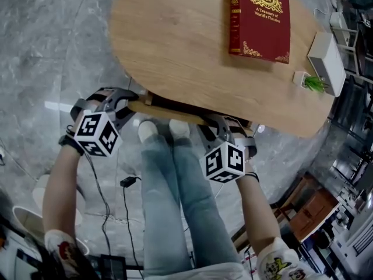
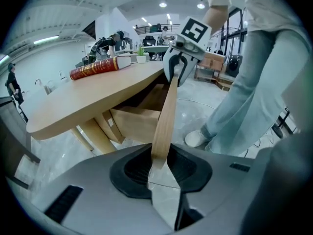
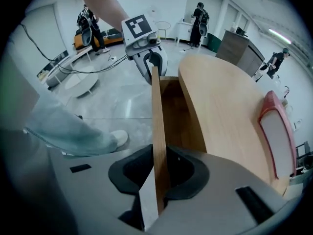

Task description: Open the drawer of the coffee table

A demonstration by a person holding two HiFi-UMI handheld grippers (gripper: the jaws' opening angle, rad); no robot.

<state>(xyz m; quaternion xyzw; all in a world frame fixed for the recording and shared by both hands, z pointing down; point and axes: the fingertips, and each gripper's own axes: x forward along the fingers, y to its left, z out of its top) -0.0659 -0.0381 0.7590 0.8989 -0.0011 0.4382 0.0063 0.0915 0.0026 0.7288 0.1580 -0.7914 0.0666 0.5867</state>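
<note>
Left claw [image 2: 159, 163] and right claw [image 3: 156, 185] tight on the drawer [image 3: 176, 116] front

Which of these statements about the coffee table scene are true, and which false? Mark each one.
1. The red book lies on the tabletop. True.
2. The left claw grips a table leg. False: it is clamped on the top edge of the drawer front.
3. The right claw is closed on that same drawer front. True.
4. The small plant stands on the book. False: it stands on the tabletop beside a white box.
</note>
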